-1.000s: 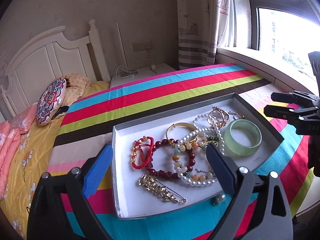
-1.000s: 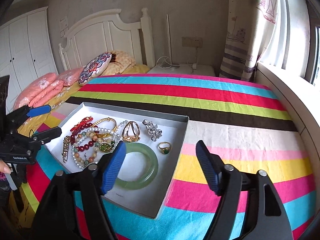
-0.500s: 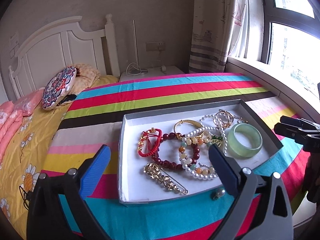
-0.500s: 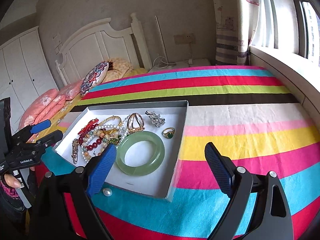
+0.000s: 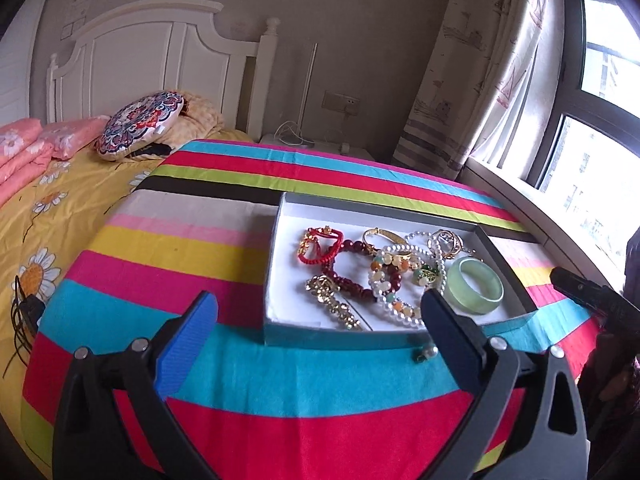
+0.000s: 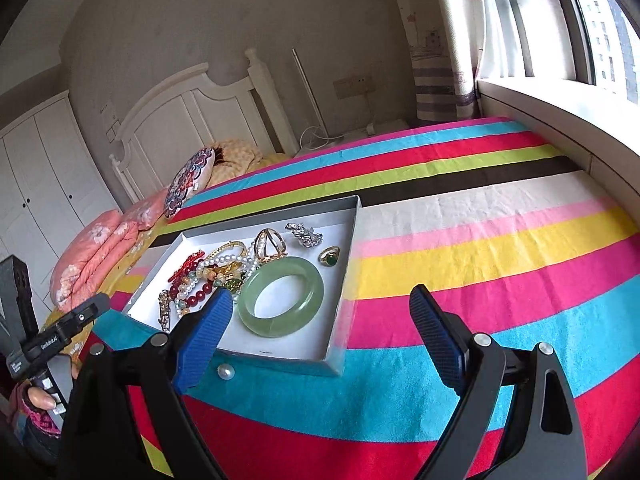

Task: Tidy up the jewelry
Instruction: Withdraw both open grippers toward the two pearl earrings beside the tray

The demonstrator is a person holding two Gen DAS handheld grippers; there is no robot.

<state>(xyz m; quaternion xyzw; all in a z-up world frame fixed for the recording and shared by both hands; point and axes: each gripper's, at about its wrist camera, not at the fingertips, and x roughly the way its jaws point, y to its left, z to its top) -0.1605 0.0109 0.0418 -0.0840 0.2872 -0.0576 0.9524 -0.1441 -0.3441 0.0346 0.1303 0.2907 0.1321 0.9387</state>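
a shallow grey box (image 6: 347, 248) on the striped bed (image 6: 480, 240) holds a green bangle (image 6: 281, 298), a ring (image 6: 329, 256), bead bracelets (image 5: 360, 268) and a gold hairpin (image 5: 334, 304). a loose pearl (image 6: 226, 371) lies just outside its near wall. both claws hover wide and empty: the left claw (image 5: 316, 332) before the box, the right claw (image 6: 320, 324) near the bangle.
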